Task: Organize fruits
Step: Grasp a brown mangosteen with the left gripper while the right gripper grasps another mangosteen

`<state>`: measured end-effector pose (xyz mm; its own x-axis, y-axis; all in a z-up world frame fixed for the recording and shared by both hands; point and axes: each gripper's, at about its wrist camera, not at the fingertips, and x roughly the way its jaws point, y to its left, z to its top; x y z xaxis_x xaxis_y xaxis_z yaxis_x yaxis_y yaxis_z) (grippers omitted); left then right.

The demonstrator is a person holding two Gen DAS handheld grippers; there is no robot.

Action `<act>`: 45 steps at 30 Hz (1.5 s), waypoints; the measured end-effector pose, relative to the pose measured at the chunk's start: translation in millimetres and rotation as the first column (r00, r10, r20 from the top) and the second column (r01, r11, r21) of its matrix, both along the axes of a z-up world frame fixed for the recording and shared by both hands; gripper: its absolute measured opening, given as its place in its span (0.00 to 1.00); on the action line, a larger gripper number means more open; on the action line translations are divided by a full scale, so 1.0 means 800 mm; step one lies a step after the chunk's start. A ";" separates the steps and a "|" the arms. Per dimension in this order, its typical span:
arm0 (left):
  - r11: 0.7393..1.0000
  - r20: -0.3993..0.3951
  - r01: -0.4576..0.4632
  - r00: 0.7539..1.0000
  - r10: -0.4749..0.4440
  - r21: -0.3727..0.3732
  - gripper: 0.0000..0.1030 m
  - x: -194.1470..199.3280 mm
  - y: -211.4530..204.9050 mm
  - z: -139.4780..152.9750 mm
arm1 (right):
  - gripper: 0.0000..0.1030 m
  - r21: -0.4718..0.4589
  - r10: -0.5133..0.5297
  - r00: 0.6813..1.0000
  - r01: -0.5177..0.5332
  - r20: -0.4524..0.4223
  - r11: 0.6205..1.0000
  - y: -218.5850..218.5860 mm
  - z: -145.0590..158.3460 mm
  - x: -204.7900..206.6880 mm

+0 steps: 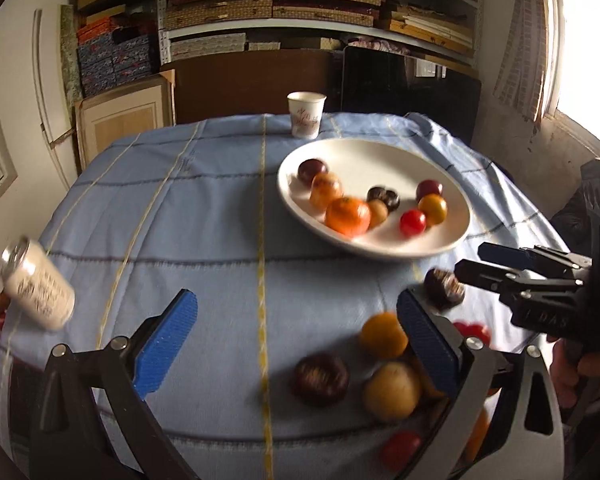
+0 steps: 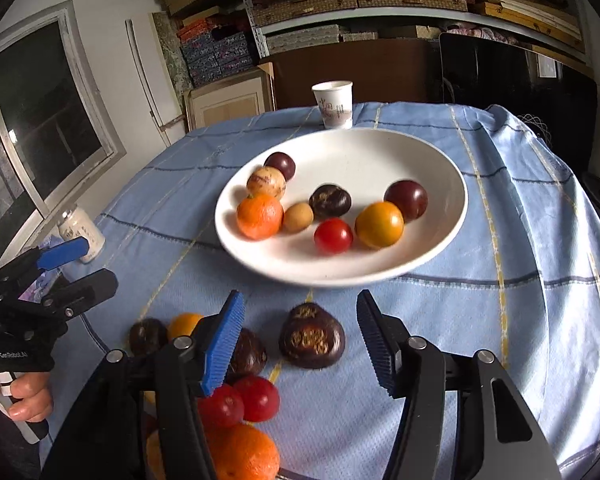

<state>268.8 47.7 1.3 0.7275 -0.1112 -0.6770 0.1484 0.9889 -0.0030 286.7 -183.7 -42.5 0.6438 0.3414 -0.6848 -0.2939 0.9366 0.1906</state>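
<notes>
A white plate on the blue cloth holds several small fruits, among them a tangerine and a red tomato. Loose fruits lie in front of the plate. My left gripper is open wide over the cloth, and a dark chestnut and a tan fruit lie untouched near its right finger. My right gripper is open, with a dark chestnut lying between its pads, apart from both. Two red tomatoes and an orange sit under its left finger.
A paper cup stands just behind the plate. A white can is at the table's left edge. The cloth drops off at the right and the far side. Shelves of boxes fill the back wall.
</notes>
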 end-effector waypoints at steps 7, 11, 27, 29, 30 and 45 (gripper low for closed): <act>0.996 -0.036 -0.053 0.998 0.051 -0.073 0.95 -0.012 0.030 -0.009 | 0.57 -0.053 -0.029 0.999 0.027 -0.044 0.998 0.000 -0.023 0.007; 0.993 -0.035 -0.091 0.995 0.088 -0.076 0.95 -0.012 0.036 -0.010 | 0.57 -0.052 -0.038 0.997 0.034 -0.064 0.998 -0.002 -0.031 0.011; 0.985 -0.085 -0.122 0.990 0.112 -0.125 0.95 -0.005 0.046 -0.015 | 0.56 0.008 -0.028 0.995 0.029 -0.100 1.000 0.001 -0.046 0.021; 0.985 -0.087 -0.118 0.990 0.108 -0.123 0.95 -0.005 0.044 -0.016 | 0.56 -0.002 -0.031 0.995 0.031 -0.090 1.000 0.005 -0.046 0.023; 0.985 -0.086 -0.118 0.990 0.108 -0.123 0.95 -0.005 0.044 -0.016 | 0.56 -0.003 -0.033 0.995 0.033 -0.090 0.999 0.007 -0.046 0.024; 0.989 -0.096 -0.098 0.991 0.088 -0.110 0.95 -0.002 0.042 -0.020 | 0.42 0.022 -0.049 0.994 0.051 -0.099 0.998 -0.001 -0.037 0.015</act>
